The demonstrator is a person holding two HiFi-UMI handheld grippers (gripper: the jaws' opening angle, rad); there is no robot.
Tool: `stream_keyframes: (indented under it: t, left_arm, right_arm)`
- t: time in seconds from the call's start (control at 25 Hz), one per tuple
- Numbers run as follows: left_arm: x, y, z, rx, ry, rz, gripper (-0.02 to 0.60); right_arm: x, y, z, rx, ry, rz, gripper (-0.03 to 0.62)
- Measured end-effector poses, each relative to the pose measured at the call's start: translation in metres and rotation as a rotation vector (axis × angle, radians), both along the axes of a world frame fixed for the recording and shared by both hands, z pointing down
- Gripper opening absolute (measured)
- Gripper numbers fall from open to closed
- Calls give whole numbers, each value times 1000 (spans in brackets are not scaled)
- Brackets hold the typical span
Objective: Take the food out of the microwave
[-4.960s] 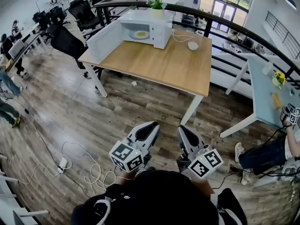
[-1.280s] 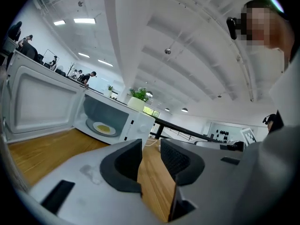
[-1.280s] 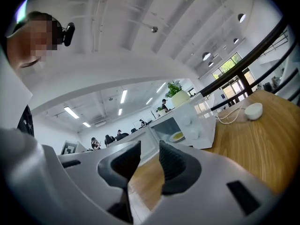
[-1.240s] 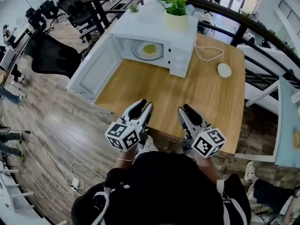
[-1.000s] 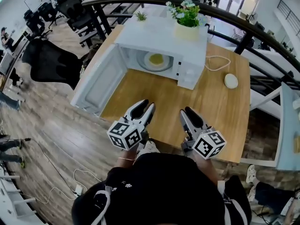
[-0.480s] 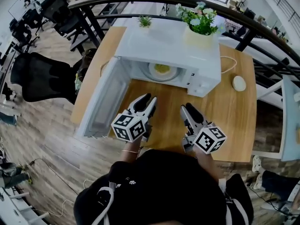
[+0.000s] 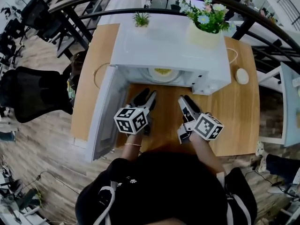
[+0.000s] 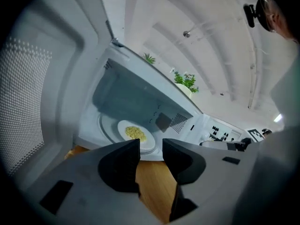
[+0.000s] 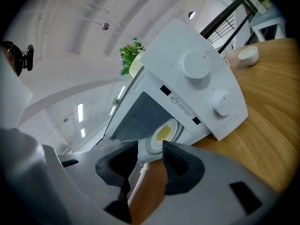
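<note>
The left tool (image 7: pixel 146 96) has just spread wider, empty; the right tool (image 7: pixel 184 100) stands parted, also empty. Both have come up to the open microwave (image 7: pixel 159 36) on the bench (image 7: pixel 234 121), where the plate of food (image 7: pixel 162 72) waits inside, not yet reached.

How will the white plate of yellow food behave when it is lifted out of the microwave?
The plate looks stiff and glazed, so likely rigid but breakable. It is shallow and the yellow food lies in a loose low heap, so tilting may spill it. On the smooth turntable it may slide when pushed.
</note>
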State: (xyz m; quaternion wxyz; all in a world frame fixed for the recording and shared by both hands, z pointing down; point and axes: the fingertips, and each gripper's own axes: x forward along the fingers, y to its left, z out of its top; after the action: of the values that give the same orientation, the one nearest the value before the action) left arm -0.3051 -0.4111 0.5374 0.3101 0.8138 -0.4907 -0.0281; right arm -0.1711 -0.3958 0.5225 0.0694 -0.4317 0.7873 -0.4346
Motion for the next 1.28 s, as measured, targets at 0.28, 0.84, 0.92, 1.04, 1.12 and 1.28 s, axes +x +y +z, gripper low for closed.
stream_keyframes:
  t: [0.28,0.84,0.92,1.04,1.12,1.28]
  left_arm:
    - [-3,-22,24,-71,79,11,133]
    - [-11,-37,54,-146,169,13,137]
    - [-11,-35,55,-154,177,19,137]
    - [-11,-32,58,-166,189,26,137]
    - [-13,-33,58,-166,199,21,137]
    - [-13,-33,58,-165,219,18,137]
  right_arm:
    - [-4,-29,26,-116,-39,144,160]
    - [-25,-68,79,-326,-128,331,192]
    - [-28,-72,84,-349,-141,356,201]
    - [-29,-75,97,-406,-167,403,212]
    - [-29,-78,104,-428,-150,421,219]
    - [-30,-82,112,-458,-148,447,233]
